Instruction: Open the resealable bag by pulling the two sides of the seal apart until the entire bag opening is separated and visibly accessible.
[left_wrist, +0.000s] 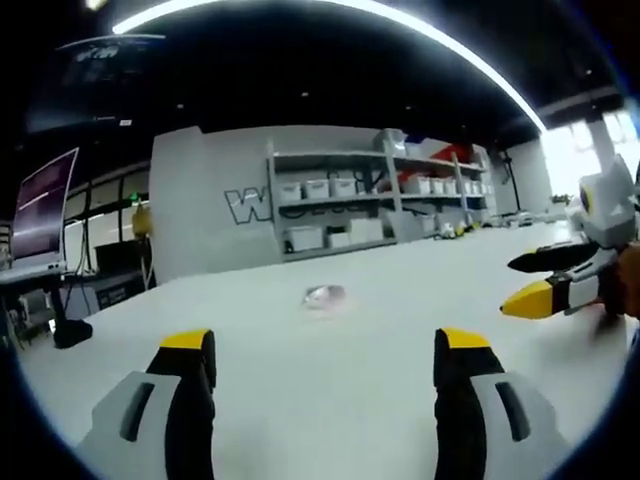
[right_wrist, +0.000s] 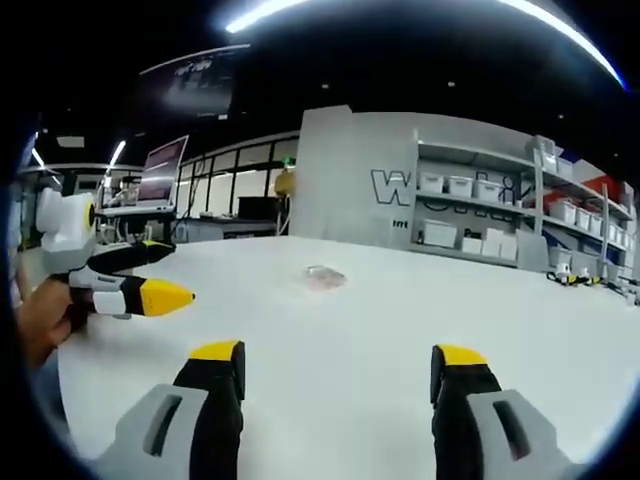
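A small clear resealable bag (left_wrist: 324, 295) lies flat on the white table (left_wrist: 380, 400), far ahead of both grippers; the right gripper view has the bag (right_wrist: 325, 276) at mid-table too. My left gripper (left_wrist: 325, 355) stands open above the table's near part, with nothing between its yellow-tipped jaws. My right gripper (right_wrist: 335, 365) is also open and holds nothing. Over in the left gripper view, the right gripper (left_wrist: 535, 280) comes in from the right, held by a hand. The left gripper (right_wrist: 150, 275) enters the right gripper view from the left, jaws apart.
Grey shelves (left_wrist: 370, 200) with white bins stand behind the table against a white wall. A monitor (left_wrist: 42, 215) on a stand sits at the left, beyond the table's edge. Small items (right_wrist: 575, 277) lie at the table's far right.
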